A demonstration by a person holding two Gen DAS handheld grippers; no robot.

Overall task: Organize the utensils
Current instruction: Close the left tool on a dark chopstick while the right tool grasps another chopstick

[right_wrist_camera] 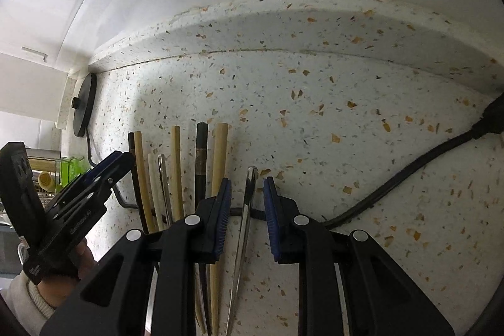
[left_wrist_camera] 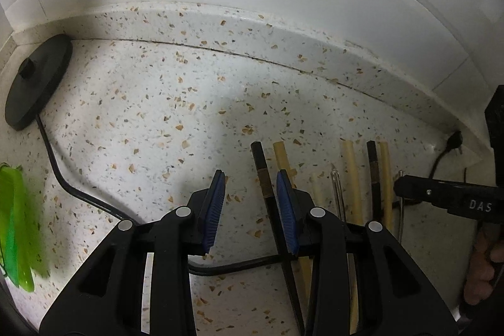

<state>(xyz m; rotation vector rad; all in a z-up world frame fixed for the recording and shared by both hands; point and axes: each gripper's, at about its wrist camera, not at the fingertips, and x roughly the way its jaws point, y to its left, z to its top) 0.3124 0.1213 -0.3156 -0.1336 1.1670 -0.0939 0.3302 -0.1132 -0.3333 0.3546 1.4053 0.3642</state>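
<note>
While both hand-held grippers gape empty, three dark chopsticks [right_wrist_camera: 201, 159], five pale ones [right_wrist_camera: 219, 159] lie ahead.

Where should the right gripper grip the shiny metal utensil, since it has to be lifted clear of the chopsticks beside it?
Grip the metal utensil on its slim handle, coming straight down from above with a pad on each long side. It lies flat on the countertop, handle end pointing away, slightly apart from the chopsticks. The right gripper is already open around it, so closing there looks likely to work.
</note>
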